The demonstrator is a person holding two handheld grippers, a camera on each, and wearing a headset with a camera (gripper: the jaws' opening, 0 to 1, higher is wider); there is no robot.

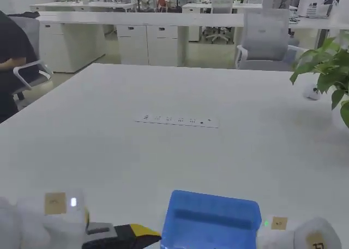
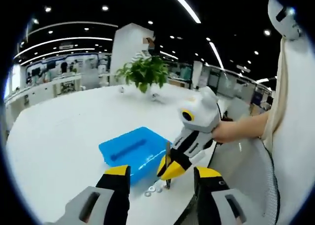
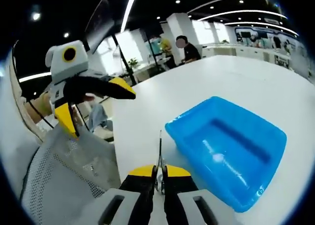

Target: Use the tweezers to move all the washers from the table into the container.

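In the head view, the left gripper (image 1: 143, 235) is lying low at the bottom left, its yellow tip pointing toward the blue container (image 1: 212, 216). The right gripper (image 1: 297, 234) is sitting just beside the container's other end. Both are showing tan labels whose writing is too blurred to read. A power strip (image 1: 177, 120) is lying farther out on the white table (image 1: 109, 145).

In the left gripper view, the left gripper (image 2: 162, 172) is holding its jaws spread wide, gripping nothing. The right gripper (image 2: 171, 167) is reaching in from the right, gripped by a hand (image 2: 227, 131), and is pointing the tweezers (image 2: 168, 153) down at the washers (image 2: 152, 189) lying on the table next to the container (image 2: 130, 151).

In the right gripper view, the right gripper (image 3: 160, 173) is pinching the tweezers (image 3: 160, 148) between closed jaws, the container (image 3: 231, 146) lying to their right. The left gripper (image 3: 96, 104) is hovering beyond, jaws parted.
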